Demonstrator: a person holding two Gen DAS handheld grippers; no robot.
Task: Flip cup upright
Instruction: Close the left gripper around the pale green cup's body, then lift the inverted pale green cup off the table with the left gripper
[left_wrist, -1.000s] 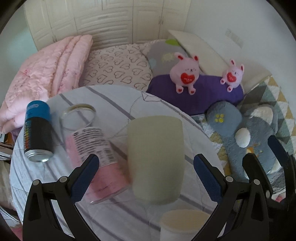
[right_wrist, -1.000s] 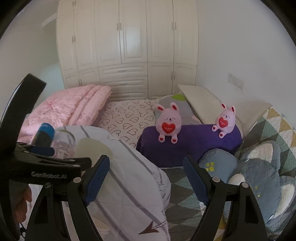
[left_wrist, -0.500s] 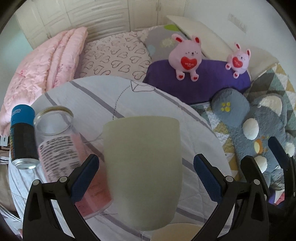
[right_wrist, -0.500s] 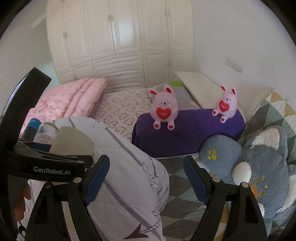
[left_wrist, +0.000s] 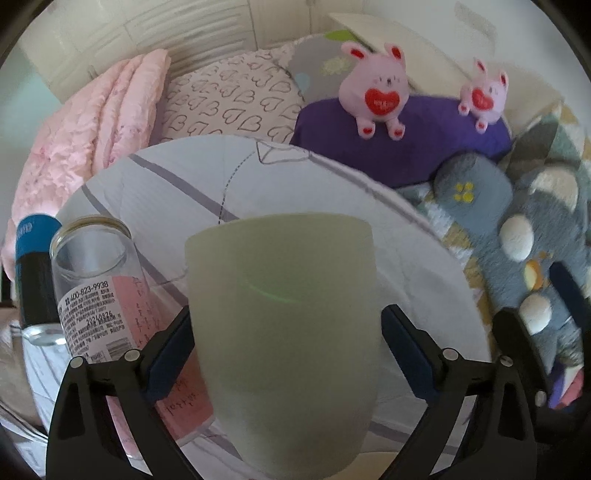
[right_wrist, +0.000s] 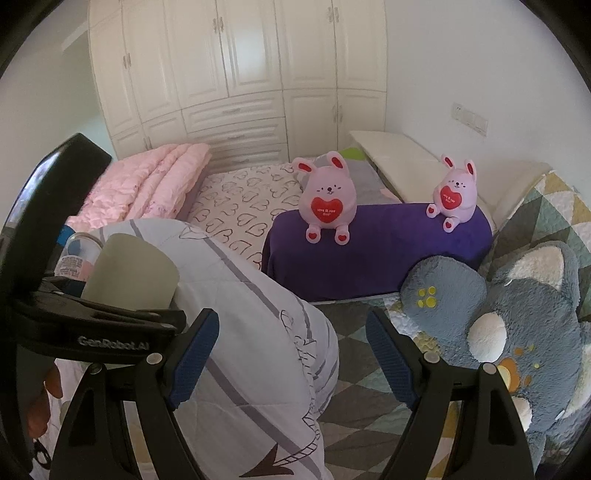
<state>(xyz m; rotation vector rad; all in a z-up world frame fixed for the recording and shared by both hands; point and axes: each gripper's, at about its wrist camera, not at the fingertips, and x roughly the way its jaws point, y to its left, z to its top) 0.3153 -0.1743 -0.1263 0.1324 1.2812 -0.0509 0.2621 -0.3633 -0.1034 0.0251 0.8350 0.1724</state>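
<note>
A pale green cup (left_wrist: 284, 314) stands upside down on the round table with a striped white cloth (left_wrist: 295, 184); its closed base faces up. My left gripper (left_wrist: 286, 347) is open, its blue pads on either side of the cup, close to its walls but with a small gap on the right. The cup also shows in the right wrist view (right_wrist: 129, 273), between the left gripper's fingers. My right gripper (right_wrist: 291, 354) is open and empty, off the table's right edge above the floor.
A clear glass jar with a pink label (left_wrist: 99, 288) stands just left of the cup, and a blue-capped dark can (left_wrist: 33, 273) left of that. A second pale cup's rim shows below at the near edge. Bed, purple cushion (right_wrist: 376, 247) and plush toys lie beyond.
My left gripper has moved forward so the cup now sits between its pads and fills the view. The right gripper has shifted slightly, still open.
</note>
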